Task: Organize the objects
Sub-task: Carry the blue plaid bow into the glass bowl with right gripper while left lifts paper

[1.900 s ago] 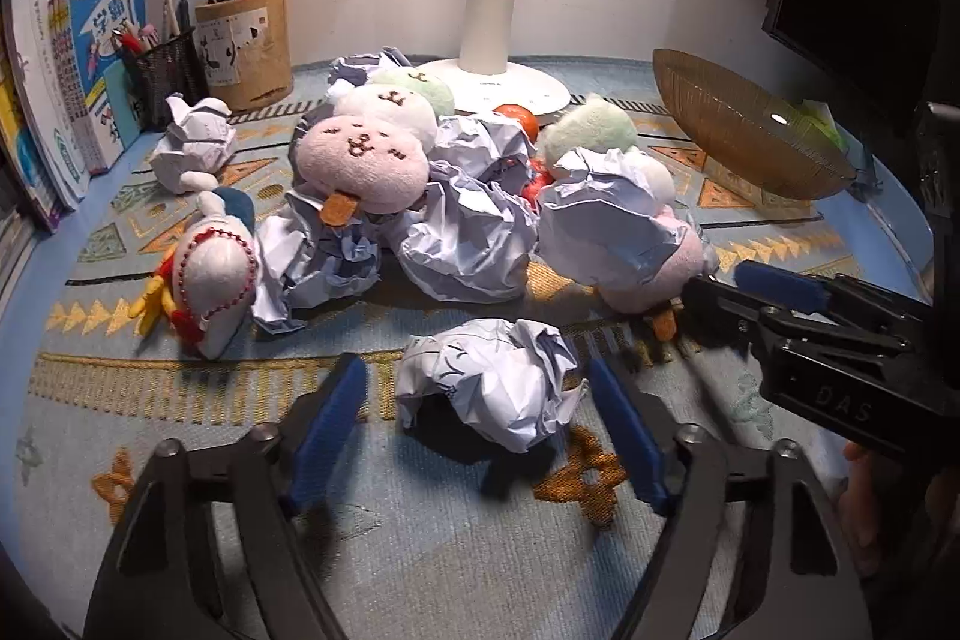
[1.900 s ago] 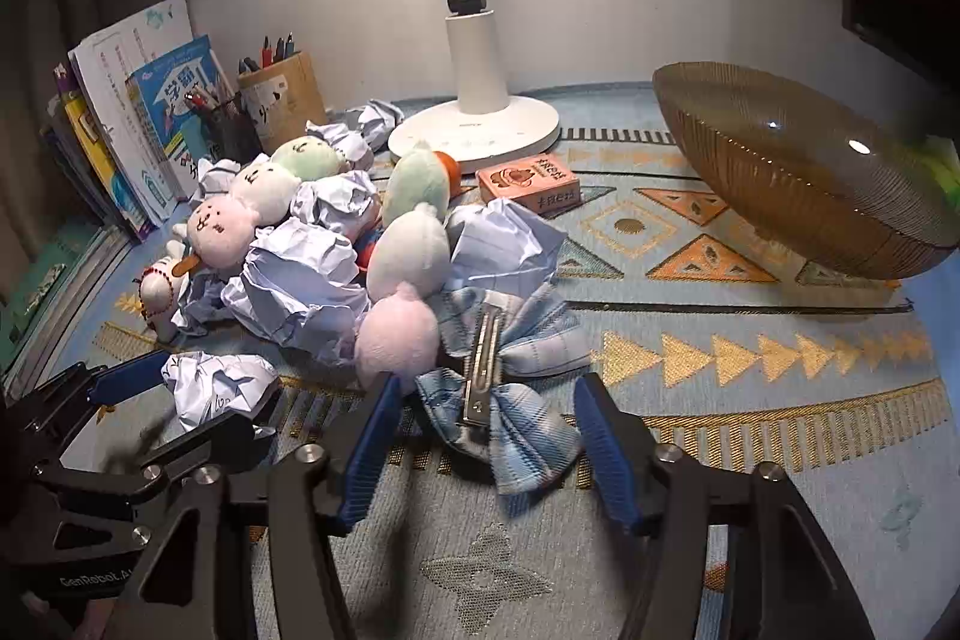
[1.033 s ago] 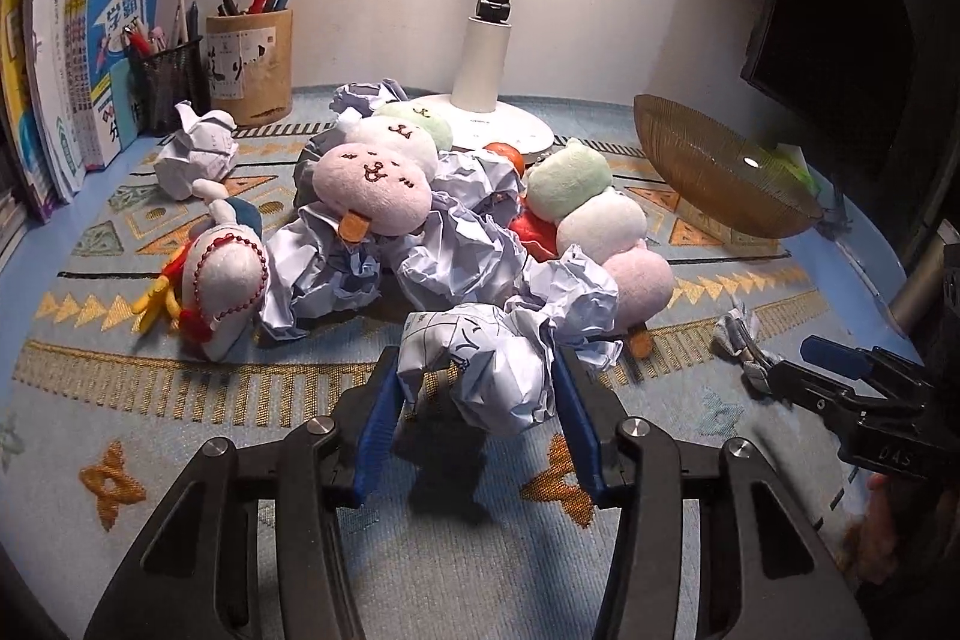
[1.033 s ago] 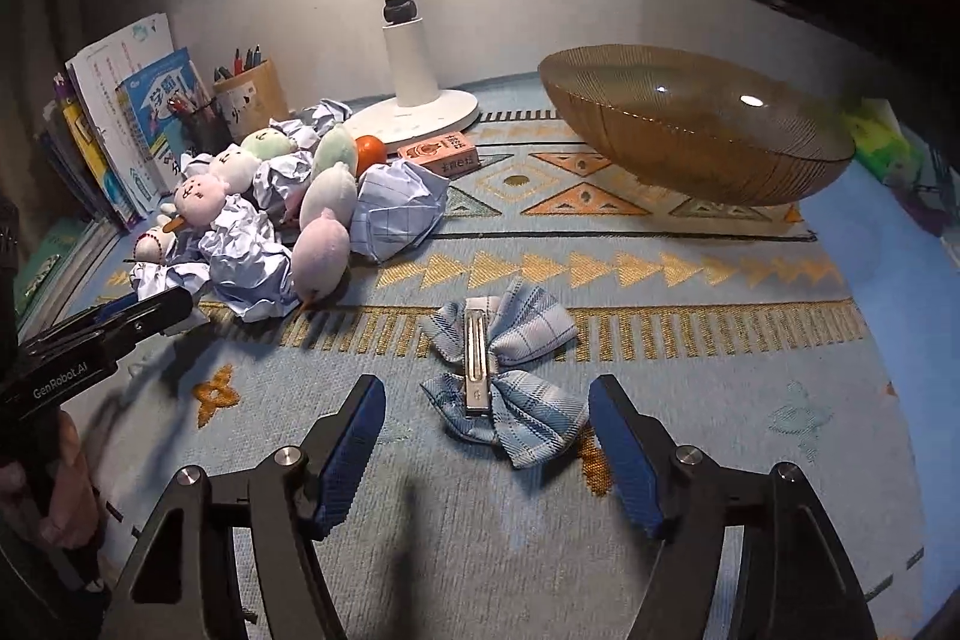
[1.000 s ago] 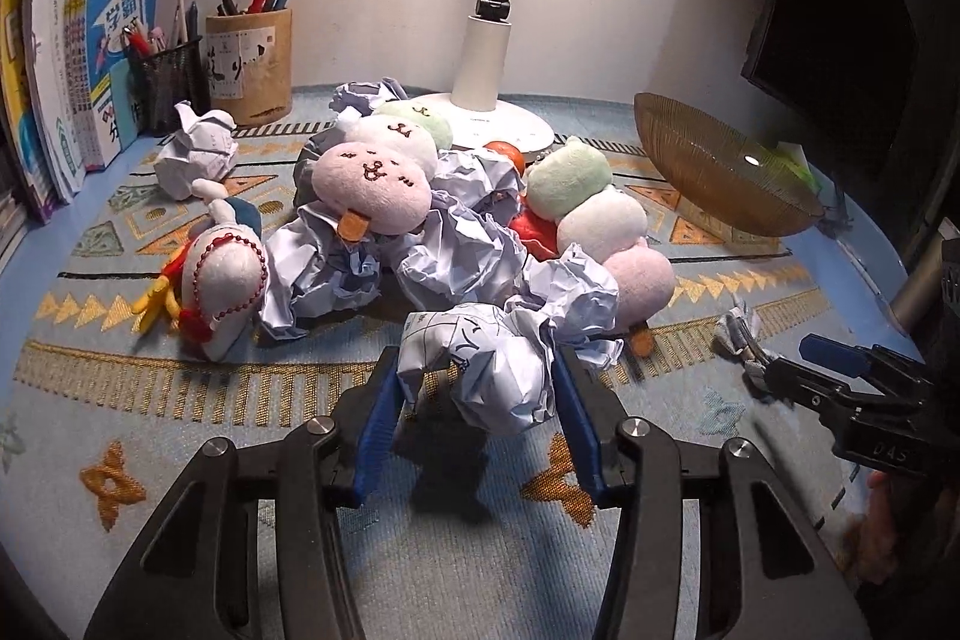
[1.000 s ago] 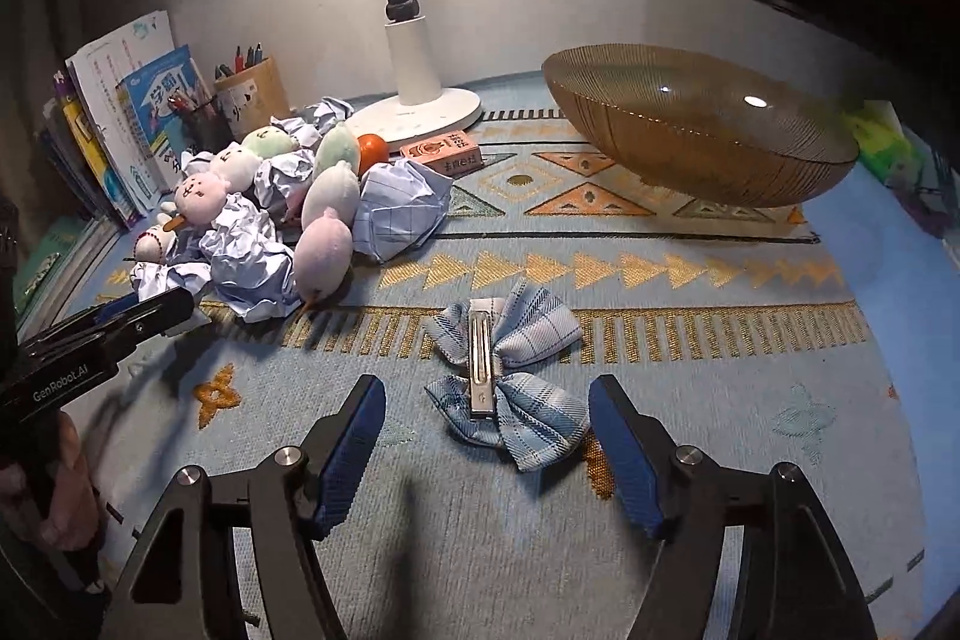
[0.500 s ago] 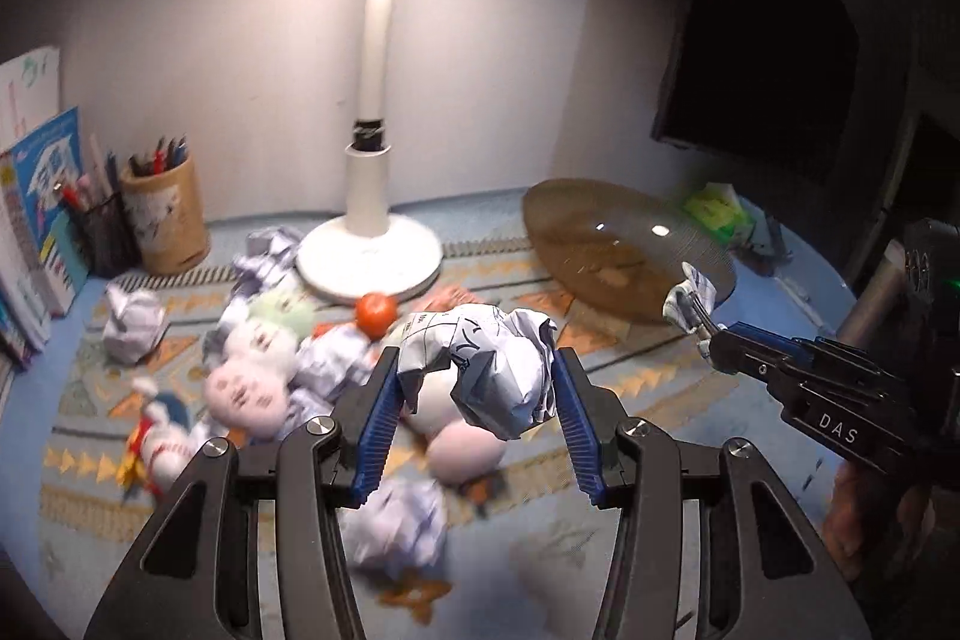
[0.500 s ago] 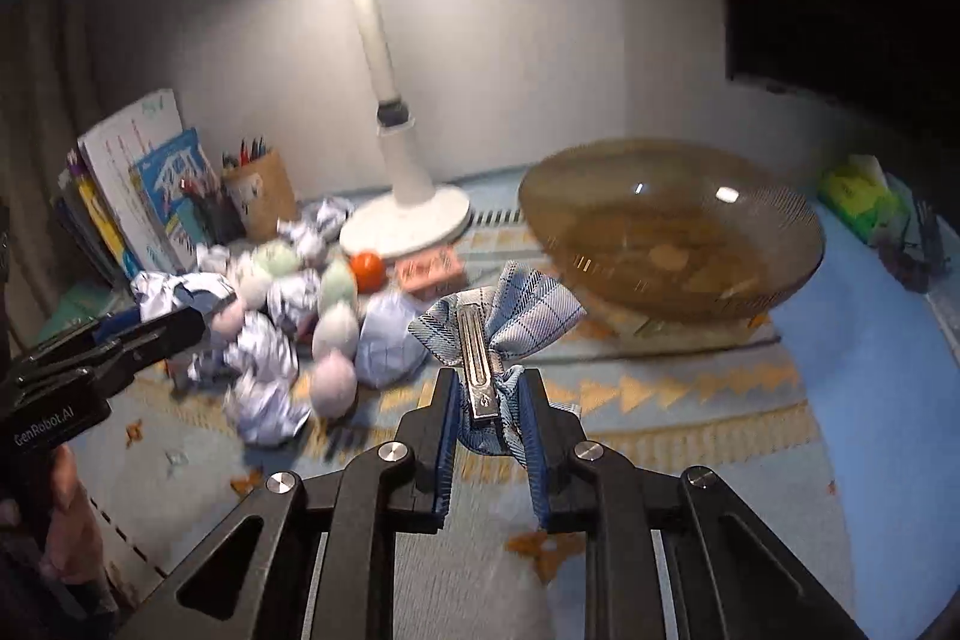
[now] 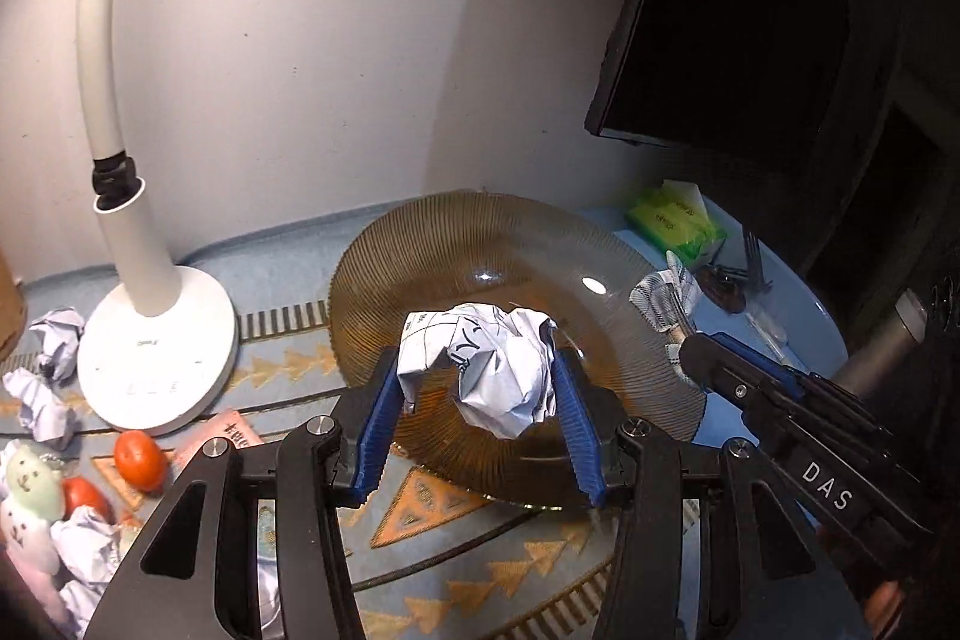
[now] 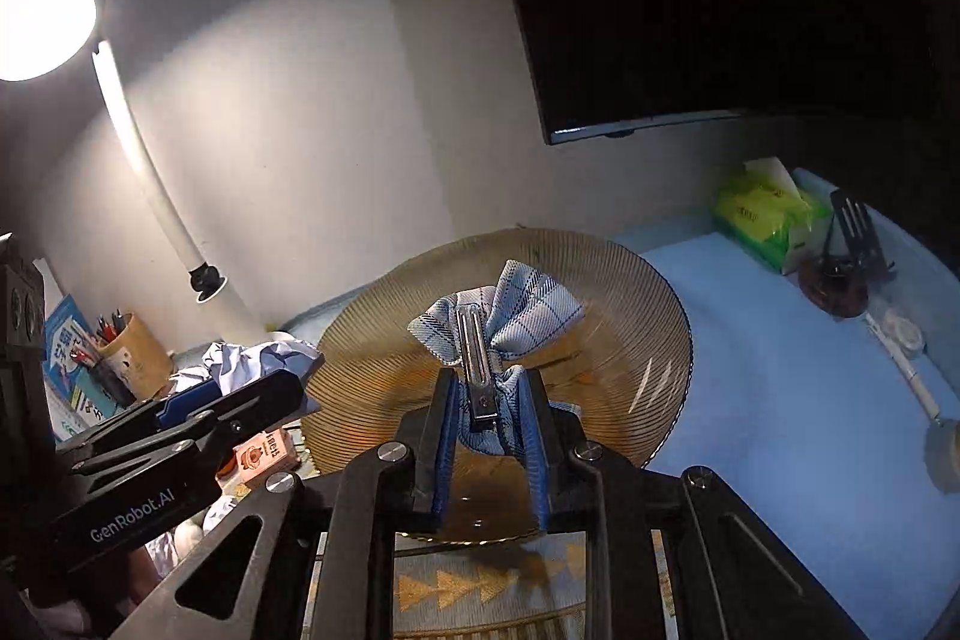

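My left gripper [image 9: 477,388] is shut on a crumpled paper ball [image 9: 483,364] and holds it above the amber ribbed glass bowl [image 9: 420,262]. My right gripper [image 10: 487,400] is shut on a blue plaid bow hair clip [image 10: 510,316] and holds it over the same bowl [image 10: 630,340]. In the left wrist view the right gripper [image 9: 681,340] comes in from the right with the bow at its tip. In the right wrist view the left gripper [image 10: 264,376] comes in from the left with the paper ball [image 10: 252,358].
A white desk lamp [image 9: 150,340] stands left of the bowl. Plush toys [image 9: 30,484], an orange ball [image 9: 139,460], a small orange box [image 10: 264,454] and more paper balls [image 9: 42,400] lie on the patterned mat. A pen holder [image 10: 129,352], a green tissue pack [image 10: 762,214] and a monitor [image 10: 720,10] stand behind.
Both grippers have closed on their objects, lifted them off the mat and carried them right, over the bowl. The left holds the paper ball, the right the bow clip.
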`<state>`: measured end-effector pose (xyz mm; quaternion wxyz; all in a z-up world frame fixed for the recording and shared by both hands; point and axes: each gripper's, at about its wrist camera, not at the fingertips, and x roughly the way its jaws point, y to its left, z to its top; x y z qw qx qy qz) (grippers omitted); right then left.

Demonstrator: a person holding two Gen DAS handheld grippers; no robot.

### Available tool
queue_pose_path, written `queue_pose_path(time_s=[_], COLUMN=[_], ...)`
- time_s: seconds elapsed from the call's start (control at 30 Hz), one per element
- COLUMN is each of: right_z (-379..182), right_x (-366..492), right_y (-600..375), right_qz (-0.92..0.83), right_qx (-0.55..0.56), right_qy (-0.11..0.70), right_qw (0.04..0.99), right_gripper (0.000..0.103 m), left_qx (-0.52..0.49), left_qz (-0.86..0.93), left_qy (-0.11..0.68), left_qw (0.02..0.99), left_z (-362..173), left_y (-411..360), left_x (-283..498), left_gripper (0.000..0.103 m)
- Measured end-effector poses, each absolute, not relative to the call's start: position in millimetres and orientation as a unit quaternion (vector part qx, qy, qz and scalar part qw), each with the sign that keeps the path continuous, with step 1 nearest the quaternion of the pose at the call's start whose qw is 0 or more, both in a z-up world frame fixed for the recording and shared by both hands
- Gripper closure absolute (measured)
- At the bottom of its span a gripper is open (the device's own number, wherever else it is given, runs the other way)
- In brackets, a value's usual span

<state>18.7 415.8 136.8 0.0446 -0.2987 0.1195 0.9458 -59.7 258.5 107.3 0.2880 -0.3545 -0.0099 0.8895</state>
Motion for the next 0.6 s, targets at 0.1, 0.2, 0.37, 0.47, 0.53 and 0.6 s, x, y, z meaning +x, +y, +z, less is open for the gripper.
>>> queue_pose_path(time_s=[0.1,0.2,0.37,0.47,0.53,0.6], right_z=[127,120,118,123,129,135], right_x=[7,0,-1,9,18,27], right_y=[426,434,441,442,437,431], right_qz=[0.942,0.940,0.938,0.939,0.941,0.941], right_qx=[-0.306,-0.306,-0.309,-0.304,-0.301,-0.301], right_qy=[0.127,0.141,0.147,0.155,0.152,0.153], right_qw=[0.053,0.050,0.047,0.040,0.039,0.029], right_gripper=[0.083,0.080,0.079,0.079,0.079,0.079], left_qx=[-0.359,-0.354,-0.355,-0.334,-0.323,-0.308], left_qz=[0.886,0.892,0.887,0.896,0.902,0.910], left_qy=[-0.008,-0.011,-0.039,-0.044,-0.041,-0.042], left_qw=[0.293,0.282,0.291,0.290,0.284,0.276], left_z=[99,96,108,128,142,156], left_y=[272,277,265,251,238,219], left_x=[-69,-72,-70,-56,-44,-29], left_gripper=[0.056,0.044,0.030,0.030,0.030,0.030])
